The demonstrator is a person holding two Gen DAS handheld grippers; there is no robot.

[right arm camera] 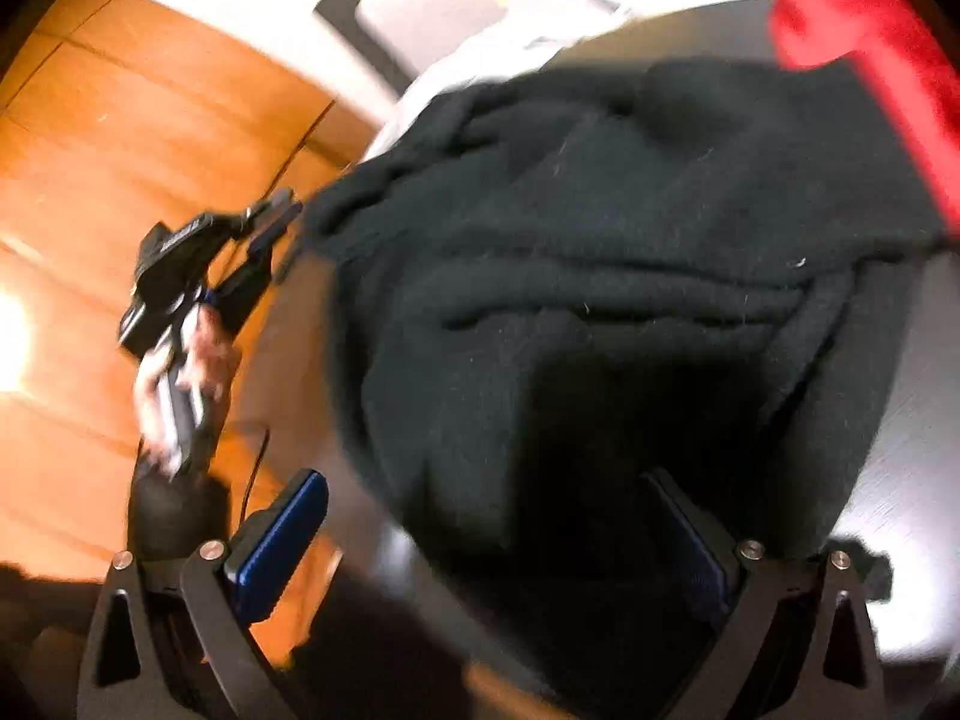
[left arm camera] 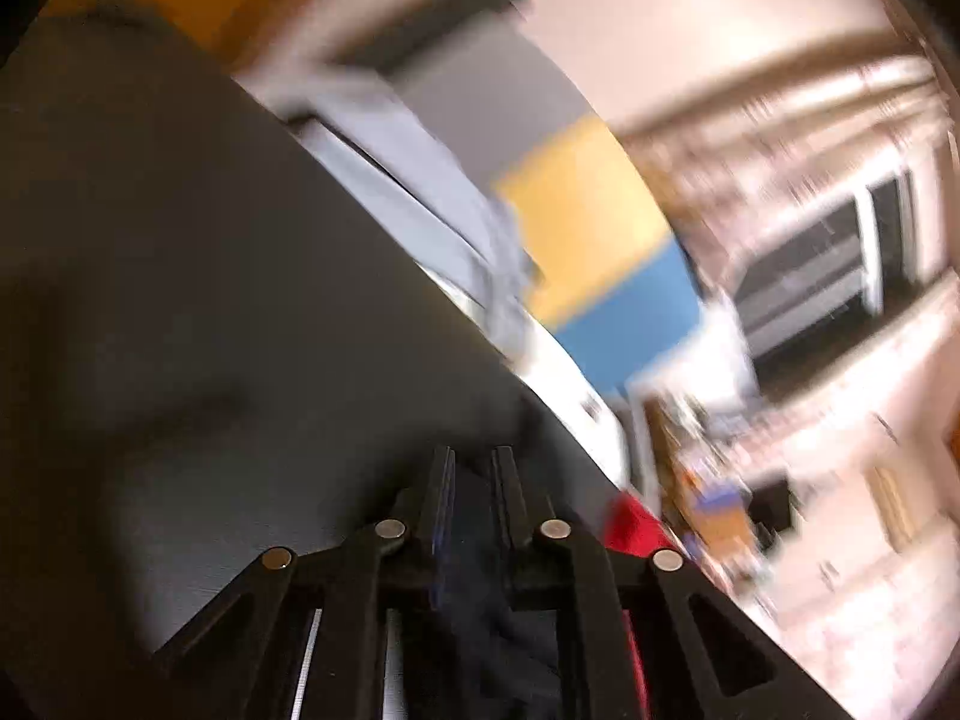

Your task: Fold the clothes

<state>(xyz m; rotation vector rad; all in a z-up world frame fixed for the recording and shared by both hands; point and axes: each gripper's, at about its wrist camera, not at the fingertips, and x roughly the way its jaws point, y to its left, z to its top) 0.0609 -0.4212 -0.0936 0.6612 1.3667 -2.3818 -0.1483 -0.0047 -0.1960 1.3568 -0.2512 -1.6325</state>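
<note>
We saw the dark table (right arm camera: 918,420) carrying the black knit garment (right arm camera: 600,252), heaped from its middle toward the far edge, a red cloth (right arm camera: 870,36) beyond. The right gripper (right arm camera: 498,546) stood nearer, jaws fully wide, the garment's near hem between them, unpressed. The left gripper (left arm camera: 474,480) was nearly closed on dark fabric at the table's left edge.

The dark sweater (right arm camera: 600,276) is soft, fuzzy knit cloth flecked with lint; the red garment (right arm camera: 870,42) beside it is matt cloth. The desk (right arm camera: 918,420) looks smooth and faintly brushed. The floor (right arm camera: 120,150) is glossy orange wood
</note>
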